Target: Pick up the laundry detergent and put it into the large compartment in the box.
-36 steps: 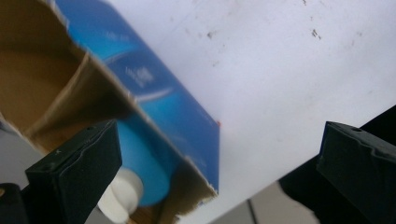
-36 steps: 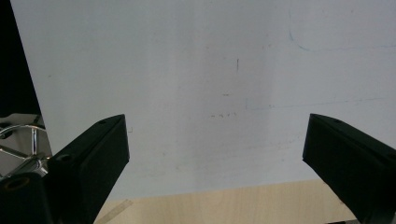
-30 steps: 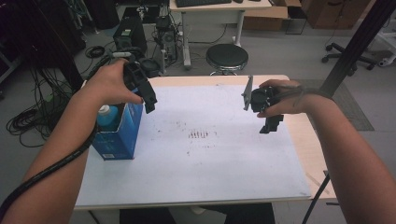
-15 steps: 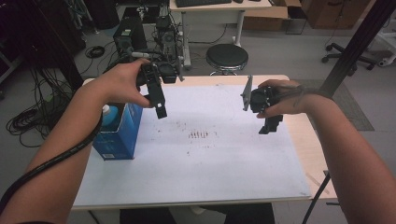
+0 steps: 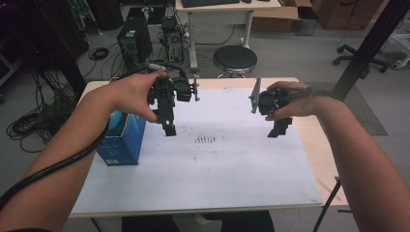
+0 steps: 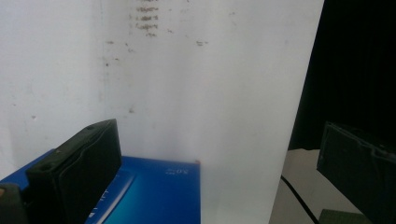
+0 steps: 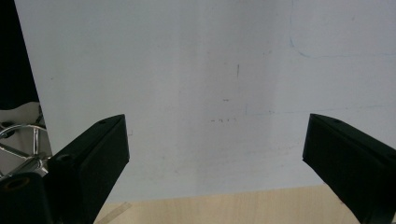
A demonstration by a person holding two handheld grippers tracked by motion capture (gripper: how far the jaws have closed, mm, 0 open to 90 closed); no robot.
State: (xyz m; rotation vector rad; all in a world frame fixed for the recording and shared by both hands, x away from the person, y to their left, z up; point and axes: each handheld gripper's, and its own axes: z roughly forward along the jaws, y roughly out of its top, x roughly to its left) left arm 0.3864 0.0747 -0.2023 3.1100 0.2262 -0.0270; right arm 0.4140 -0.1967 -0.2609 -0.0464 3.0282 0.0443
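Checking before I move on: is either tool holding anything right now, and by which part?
Nothing held. Left tool and right tool both hang open above the white sheet.

The left gripper (image 5: 169,126) swung away from the blue cardboard box (image 5: 119,140), moving toward 3 o'clock over the white surface (image 5: 208,179).

Nothing can be read with certainty. The blue box (image 6: 140,196), just beside the left tongs (image 6: 224,177), carries small pale print, upside down and too blurred.
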